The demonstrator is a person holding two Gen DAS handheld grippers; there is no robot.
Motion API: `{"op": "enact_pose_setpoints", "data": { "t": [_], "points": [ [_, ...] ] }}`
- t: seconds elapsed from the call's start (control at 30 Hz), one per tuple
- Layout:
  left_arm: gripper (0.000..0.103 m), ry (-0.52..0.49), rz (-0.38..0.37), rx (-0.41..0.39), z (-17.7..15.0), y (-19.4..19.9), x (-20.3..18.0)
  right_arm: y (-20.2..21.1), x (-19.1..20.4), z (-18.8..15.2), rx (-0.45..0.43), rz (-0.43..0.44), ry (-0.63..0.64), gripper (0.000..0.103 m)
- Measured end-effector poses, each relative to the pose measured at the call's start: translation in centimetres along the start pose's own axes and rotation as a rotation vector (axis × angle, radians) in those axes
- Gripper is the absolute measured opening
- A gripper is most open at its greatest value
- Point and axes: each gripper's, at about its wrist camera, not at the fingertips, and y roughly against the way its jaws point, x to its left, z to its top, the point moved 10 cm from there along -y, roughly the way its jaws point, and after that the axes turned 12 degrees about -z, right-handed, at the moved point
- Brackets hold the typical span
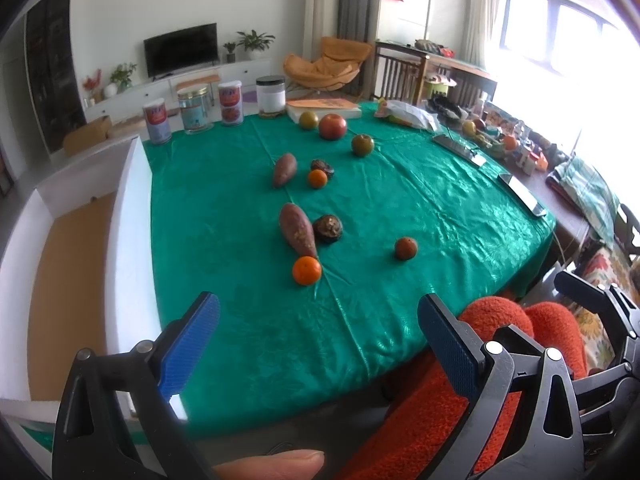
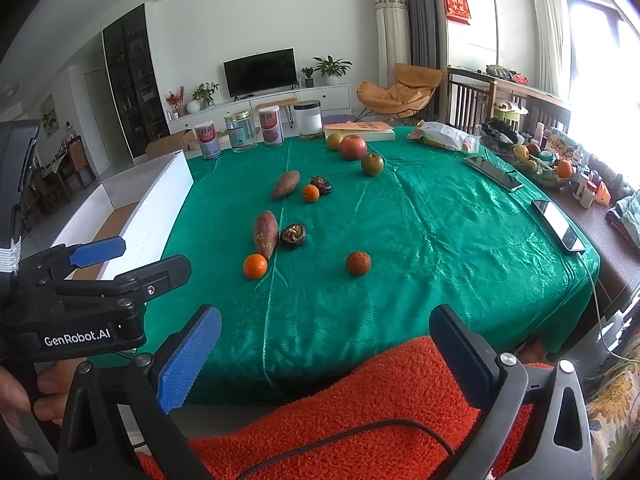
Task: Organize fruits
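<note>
Both the left gripper and the right gripper hang back with jaws apart and empty, short of the green cloth. The nearest orange, at about 12 o'clock from the left gripper, touches a sweet potato; approaching from its free near side should avoid nudging that. The white box at 10 o'clock shows its brown floor only in the left view; the right view alone shows the left gripper's body.

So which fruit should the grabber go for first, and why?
Probably the left gripper should ease forward over the nearest orange. Both grippers are open and hold nothing, that orange lies closest to the table's near edge, and the white box sits on the left, a likely place for the fruit.
</note>
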Motion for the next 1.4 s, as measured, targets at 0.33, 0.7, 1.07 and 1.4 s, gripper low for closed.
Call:
{"op": "enact_pose_setpoints", "data": {
  "t": [0.33,0.7,1.07,1.4],
  "points": [
    [0.1,0.001,-0.002,-0.003,0.0,0.1,-0.1,-0.2,-0.9,-0.1,0.014,-0.058,0.022,0.103],
    [0.1,0.025,-0.02,-0.011,0.4,0.0,-0.1,6.0,-10.8,4.8,0.094,-0.559,0.473,0.103],
    [0.1,0.078,0.058,0.043,-1.6,-1.0,3.6,-1.9,1.7,1.2,-0.049,0.007,0.145,0.103],
    [0.1,0.033,0.053,0.122,-3.5,-4.7,1.9,-3.7,-1.5,-0.9,-0.003,-0.007,-0.08,0.103]
  ]
}}
